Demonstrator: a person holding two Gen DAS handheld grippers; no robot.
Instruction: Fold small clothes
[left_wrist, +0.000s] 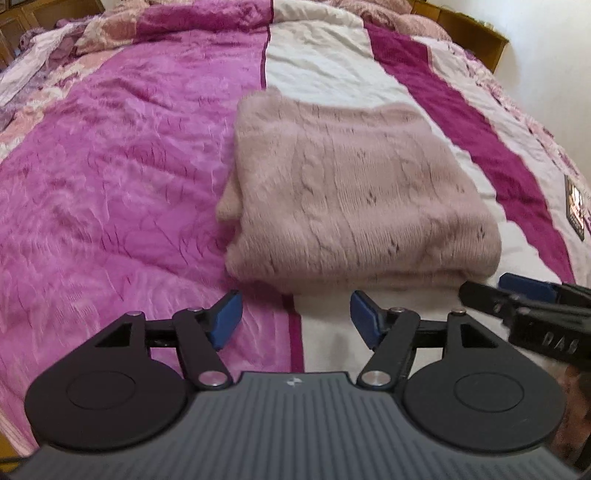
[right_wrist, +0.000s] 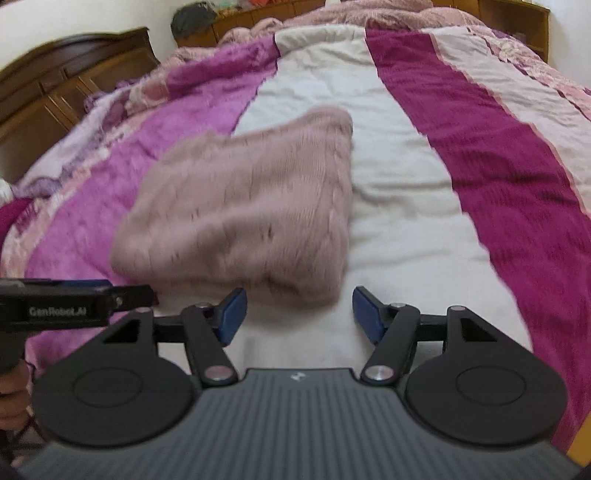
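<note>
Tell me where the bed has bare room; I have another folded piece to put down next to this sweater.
Two free patches border the folded pink sweater: the white stripe between its edge and the dark magenta band, and the wide pink stripe on its other side. Crowded: the near edge, where the open left gripper and right gripper sit.

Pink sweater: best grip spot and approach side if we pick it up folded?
Probably the thick folded edge of the sweater nearest both grippers, approached low from that near side. That edge is rounded and stacked in layers, so one pinch likely catches them all. The left gripper and right gripper are open, empty.
</note>
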